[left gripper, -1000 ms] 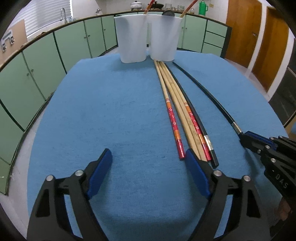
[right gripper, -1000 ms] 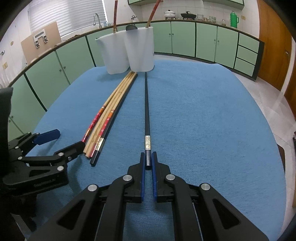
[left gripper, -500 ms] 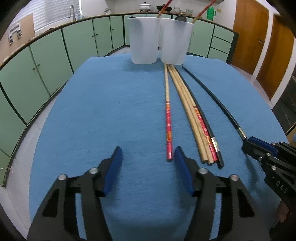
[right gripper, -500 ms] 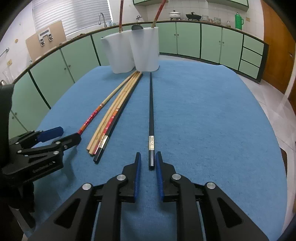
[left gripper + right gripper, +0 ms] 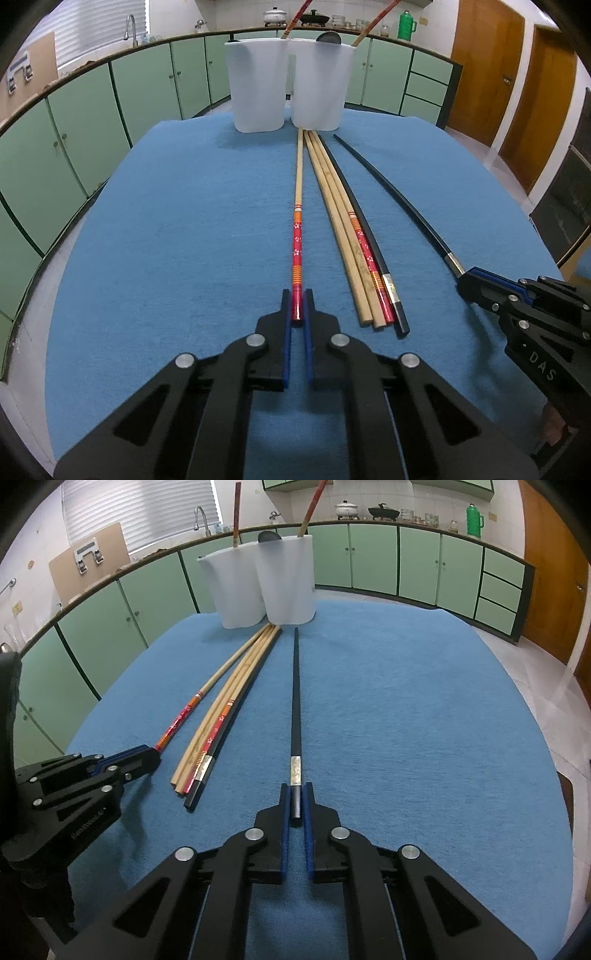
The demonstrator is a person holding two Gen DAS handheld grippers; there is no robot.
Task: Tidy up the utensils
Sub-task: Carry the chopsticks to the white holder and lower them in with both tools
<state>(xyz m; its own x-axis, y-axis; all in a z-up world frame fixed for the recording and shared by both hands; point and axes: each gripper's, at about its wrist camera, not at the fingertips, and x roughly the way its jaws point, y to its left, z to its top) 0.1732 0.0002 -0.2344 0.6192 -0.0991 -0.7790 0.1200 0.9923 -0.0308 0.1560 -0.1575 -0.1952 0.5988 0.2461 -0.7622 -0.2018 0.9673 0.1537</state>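
Note:
On the blue cloth lies a red-patterned chopstick (image 5: 297, 221), and my left gripper (image 5: 297, 301) is shut on its near end. A black chopstick (image 5: 296, 701) with a silver band lies to the right, its near end clamped in my right gripper (image 5: 296, 797). Between them rests a bundle of chopsticks (image 5: 354, 236): two plain wooden, one red-patterned, one black. Two white cups (image 5: 256, 85) (image 5: 319, 83) stand at the far edge, each with a chopstick inside; the right one also holds a dark spoon (image 5: 329, 37). Both held chopsticks still lie flat on the cloth.
The table (image 5: 184, 221) is round under a blue cloth, with its edges close on both sides. Green cabinets (image 5: 85, 122) line the room behind. Wooden doors (image 5: 484, 70) stand at the right.
My left gripper came forward and closed on the red-patterned chopstick, which now lies apart from the bundle. The right gripper briefly loosened, then closed again on the black chopstick.

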